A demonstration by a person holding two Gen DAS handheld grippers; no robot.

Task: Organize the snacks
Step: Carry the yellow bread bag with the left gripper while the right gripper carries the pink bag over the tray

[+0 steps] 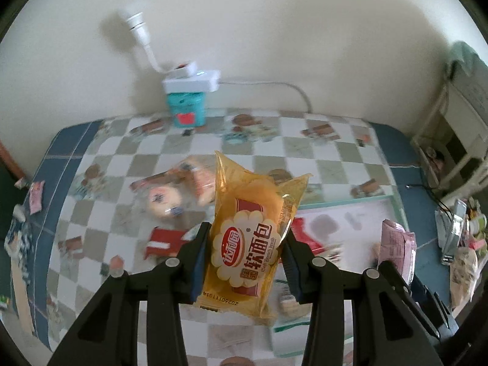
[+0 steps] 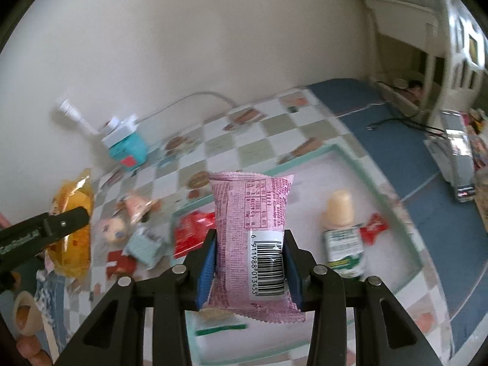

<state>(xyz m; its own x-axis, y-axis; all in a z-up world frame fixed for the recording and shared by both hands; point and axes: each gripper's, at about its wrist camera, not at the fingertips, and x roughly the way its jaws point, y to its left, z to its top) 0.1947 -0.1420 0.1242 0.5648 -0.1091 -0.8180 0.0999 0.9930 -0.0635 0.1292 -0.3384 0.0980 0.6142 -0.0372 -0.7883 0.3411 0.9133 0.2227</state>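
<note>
My left gripper is shut on a yellow soft-bread packet and holds it upright above the checked tablecloth. My right gripper is shut on a pink snack packet with a barcode, above a white tray with a green rim. The pink packet also shows at the right of the left wrist view. The yellow packet and the left gripper show at the left of the right wrist view. Loose snacks lie on the cloth left of the tray.
In the tray lie a red packet, a small bottle and a red candy. A teal box with a white power strip stands by the wall. Clutter sits at the table's right edge.
</note>
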